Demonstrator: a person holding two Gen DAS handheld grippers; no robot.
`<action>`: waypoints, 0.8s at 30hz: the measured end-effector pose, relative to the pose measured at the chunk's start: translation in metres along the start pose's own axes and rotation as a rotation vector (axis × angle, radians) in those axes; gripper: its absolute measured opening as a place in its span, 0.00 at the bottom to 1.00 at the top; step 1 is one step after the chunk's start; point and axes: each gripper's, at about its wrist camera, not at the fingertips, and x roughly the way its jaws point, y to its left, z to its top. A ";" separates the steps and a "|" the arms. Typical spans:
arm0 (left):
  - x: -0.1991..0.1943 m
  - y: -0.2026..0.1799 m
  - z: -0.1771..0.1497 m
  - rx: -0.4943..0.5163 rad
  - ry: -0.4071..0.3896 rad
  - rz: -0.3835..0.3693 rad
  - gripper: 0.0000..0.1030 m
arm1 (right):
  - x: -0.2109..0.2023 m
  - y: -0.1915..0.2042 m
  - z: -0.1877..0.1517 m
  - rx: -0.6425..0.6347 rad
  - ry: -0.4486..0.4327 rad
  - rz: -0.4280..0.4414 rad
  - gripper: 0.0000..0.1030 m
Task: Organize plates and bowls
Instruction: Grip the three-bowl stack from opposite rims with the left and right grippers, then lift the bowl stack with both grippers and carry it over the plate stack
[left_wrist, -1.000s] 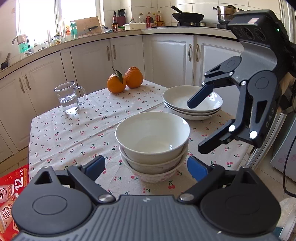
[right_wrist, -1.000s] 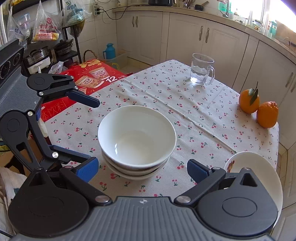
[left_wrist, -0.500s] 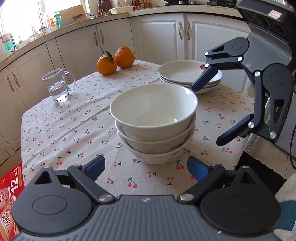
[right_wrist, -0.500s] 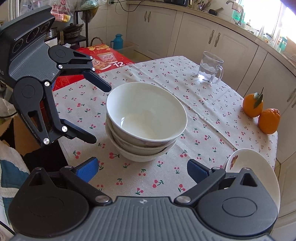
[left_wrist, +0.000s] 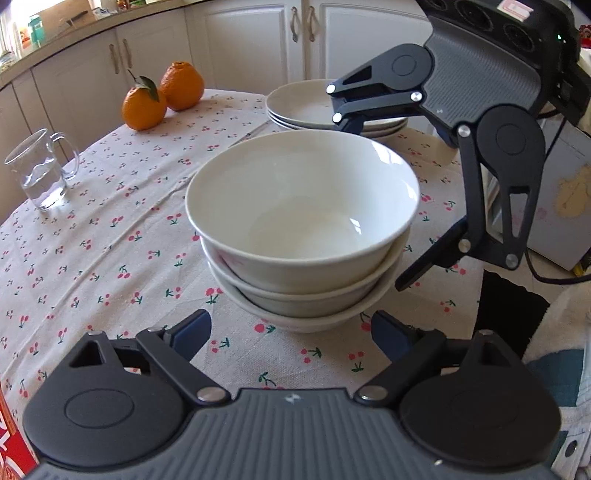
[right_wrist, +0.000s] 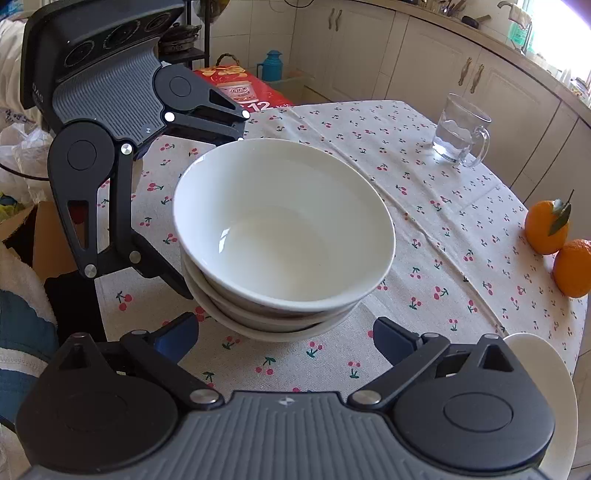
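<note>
A stack of bowls (left_wrist: 303, 236), three nested white ones, sits near the front edge of the tabletop (left_wrist: 92, 229), which is covered by a cherry-print cloth. Behind it, toward the cabinets, rests a stack of plates (left_wrist: 306, 107). The left gripper (left_wrist: 291, 334) hovers low in front of the bowls with its jaws spread wide, one blue pad on each side of the bottom bowl's base and neither touching it. The right gripper (right_wrist: 284, 338) faces the stack from the opposite side, its jaws likewise spread wide and holding nothing.

The bowls look like glazed ceramic: stiff, fairly heavy as a nested three, slick on the surface and liable to chip or break if knocked or dropped. The glaze gives the pads little friction, so a pinch on the curved outer wall would probably slip. A safer hold seems to be over a rim, one pad inside and one outside, or both grippers cradling the lowest bowl from opposite sides so the whole stack lifts level. A glass mug (left_wrist: 38, 170) of water and two oranges (left_wrist: 162, 94) stand well apart from the stack.
</note>
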 end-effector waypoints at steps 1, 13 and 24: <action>0.001 0.001 0.001 0.011 0.004 -0.008 0.88 | 0.002 -0.001 0.001 -0.009 0.005 0.005 0.98; 0.003 0.009 0.006 0.047 0.001 -0.081 0.83 | 0.011 -0.003 0.011 -0.039 0.032 0.071 0.91; 0.002 0.011 0.006 0.057 -0.008 -0.112 0.81 | 0.010 -0.009 0.015 -0.014 0.037 0.097 0.88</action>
